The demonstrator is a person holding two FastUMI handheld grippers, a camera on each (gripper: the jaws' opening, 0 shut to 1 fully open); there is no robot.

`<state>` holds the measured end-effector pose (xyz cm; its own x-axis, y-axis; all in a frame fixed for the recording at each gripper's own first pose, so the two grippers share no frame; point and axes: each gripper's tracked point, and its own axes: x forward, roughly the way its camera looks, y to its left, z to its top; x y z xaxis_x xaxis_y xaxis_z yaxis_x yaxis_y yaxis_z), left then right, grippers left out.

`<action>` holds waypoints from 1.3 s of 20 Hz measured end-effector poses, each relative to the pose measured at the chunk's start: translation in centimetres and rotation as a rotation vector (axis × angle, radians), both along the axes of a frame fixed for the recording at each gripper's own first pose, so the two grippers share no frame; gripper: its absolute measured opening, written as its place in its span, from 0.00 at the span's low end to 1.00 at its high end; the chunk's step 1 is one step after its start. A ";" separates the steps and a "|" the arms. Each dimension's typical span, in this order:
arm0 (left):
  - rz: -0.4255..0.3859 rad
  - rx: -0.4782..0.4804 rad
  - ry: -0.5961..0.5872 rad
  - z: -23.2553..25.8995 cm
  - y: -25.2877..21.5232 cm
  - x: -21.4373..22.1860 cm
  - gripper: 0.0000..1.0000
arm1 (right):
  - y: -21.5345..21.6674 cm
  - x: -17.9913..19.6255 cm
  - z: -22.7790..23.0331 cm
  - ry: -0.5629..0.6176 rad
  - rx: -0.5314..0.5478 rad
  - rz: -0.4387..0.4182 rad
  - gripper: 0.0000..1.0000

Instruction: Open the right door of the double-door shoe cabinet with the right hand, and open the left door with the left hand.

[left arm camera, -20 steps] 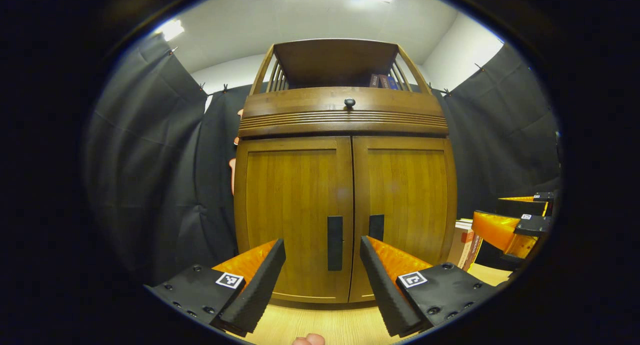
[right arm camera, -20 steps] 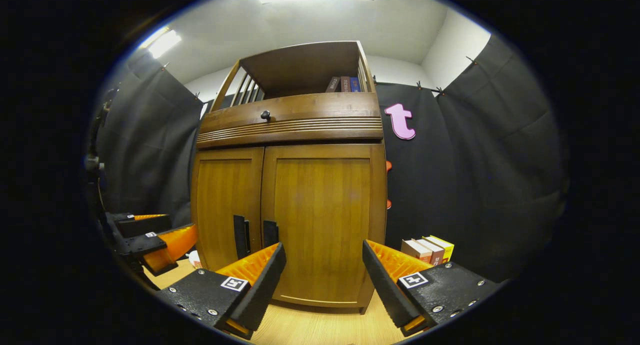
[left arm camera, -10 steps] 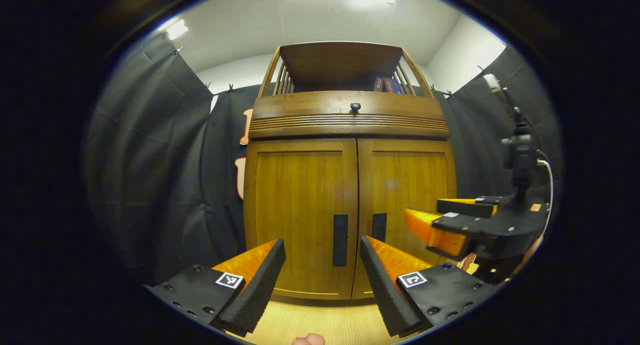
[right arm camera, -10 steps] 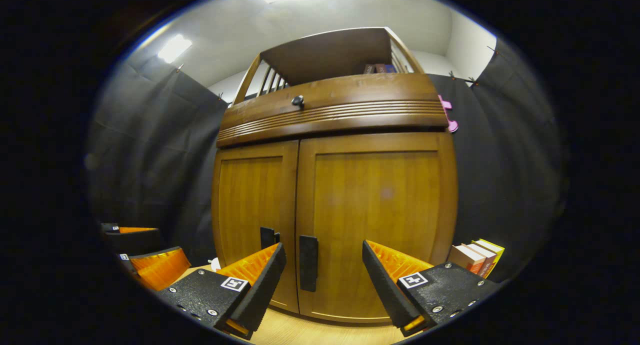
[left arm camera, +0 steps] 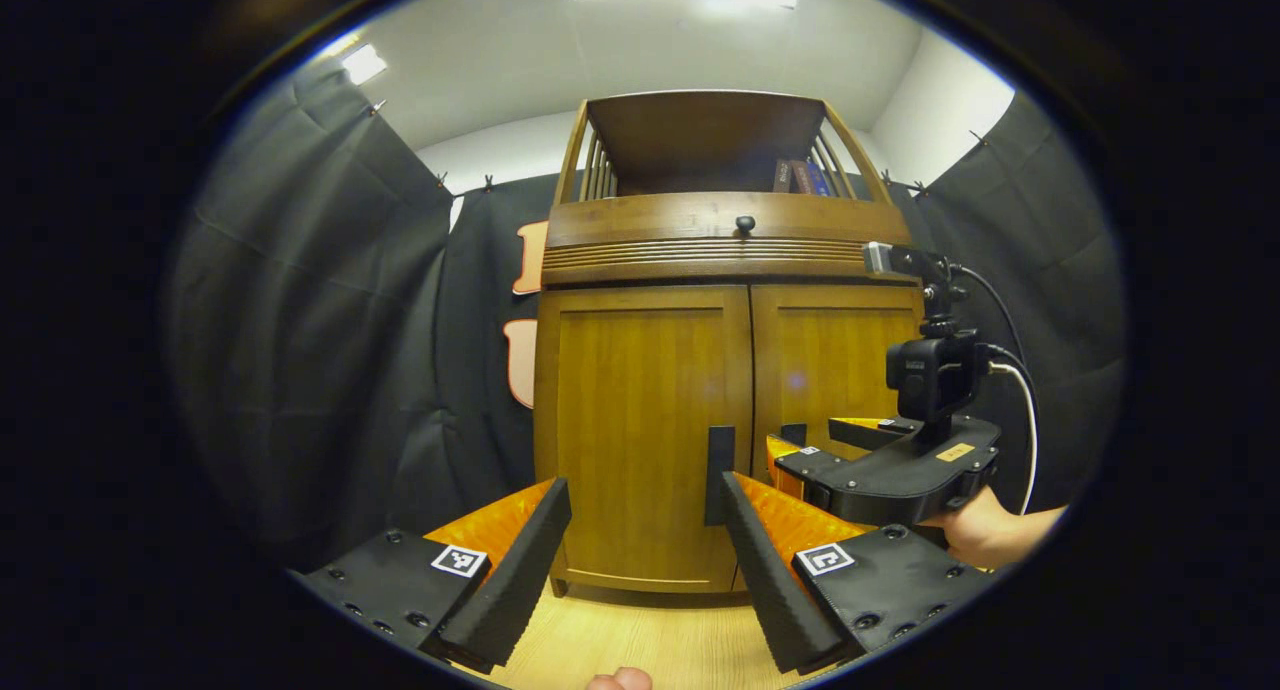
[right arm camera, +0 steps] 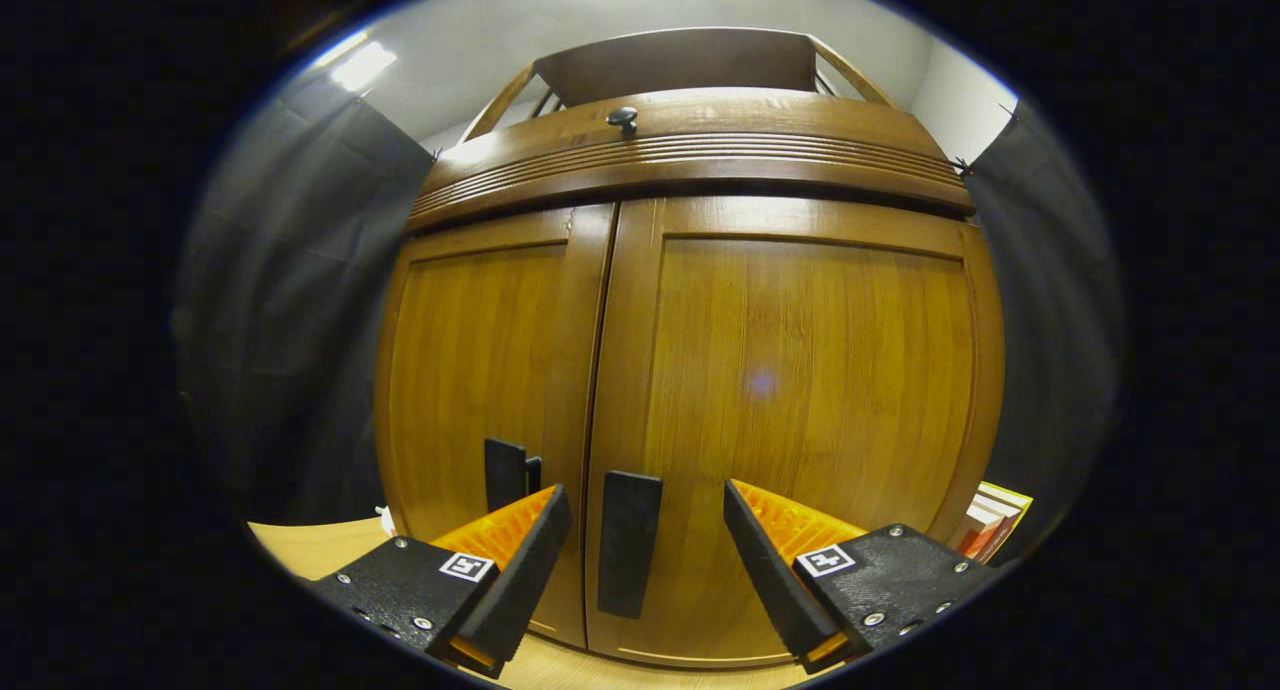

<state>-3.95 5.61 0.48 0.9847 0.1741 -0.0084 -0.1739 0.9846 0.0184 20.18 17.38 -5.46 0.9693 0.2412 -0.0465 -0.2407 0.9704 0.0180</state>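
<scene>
The wooden shoe cabinet [left arm camera: 640, 410] stands on the table with both doors closed. In the right gripper view the right door [right arm camera: 810, 370] is very close. Its black vertical handle [right arm camera: 628, 542] lies between the fingers of my open right gripper [right arm camera: 645, 560], a little left of the middle and untouched. The left door [right arm camera: 480, 370] carries its own handle [right arm camera: 505, 473]. In the left gripper view my open left gripper [left arm camera: 645, 560] hangs back from the left door handle [left arm camera: 718, 475]. Farther off, the right gripper [left arm camera: 805, 450], held by a hand [left arm camera: 985, 532], is at the right door [left arm camera: 835, 355].
Above the doors is a drawer with a small black knob [left arm camera: 745, 224], and an open shelf with a few books [left arm camera: 800, 177]. More books [right arm camera: 992, 530] stand right of the cabinet. The light wooden tabletop [left arm camera: 640, 640] runs under both grippers. Black cloth walls surround the booth.
The right gripper has moved forward and left, up to the right door's handle. The left gripper has drawn back a little, so the cabinet looks smaller and farther right. Both doors stay closed.
</scene>
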 end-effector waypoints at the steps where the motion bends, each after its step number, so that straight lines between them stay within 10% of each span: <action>1: 0.002 -0.004 0.003 -0.1 0.0 -0.4 0.97 | 0.3 0.3 -0.3 0.009 0.002 -0.009 0.94; 6: 0.022 0.017 -0.017 0.7 1.4 -1.5 0.97 | 1.1 1.4 -1.6 0.048 0.039 -0.039 0.88; 12: 0.036 0.023 0.001 0.3 2.2 -2.2 0.97 | 0.8 2.3 -3.0 0.097 0.076 -0.063 0.51; 21: 0.006 0.053 0.003 0.5 1.7 -1.9 0.98 | 2.2 2.5 -3.5 0.120 0.049 -0.013 0.19; 26: -0.027 0.044 0.007 0.4 0.4 -2.7 0.96 | 2.2 1.9 -3.3 0.123 0.046 0.015 0.22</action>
<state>-6.70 5.99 0.92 0.9890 0.1477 -0.0086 -0.1469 0.9871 0.0631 22.08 19.58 -8.79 0.9533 0.2602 -0.1535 -0.2484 0.9643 0.0922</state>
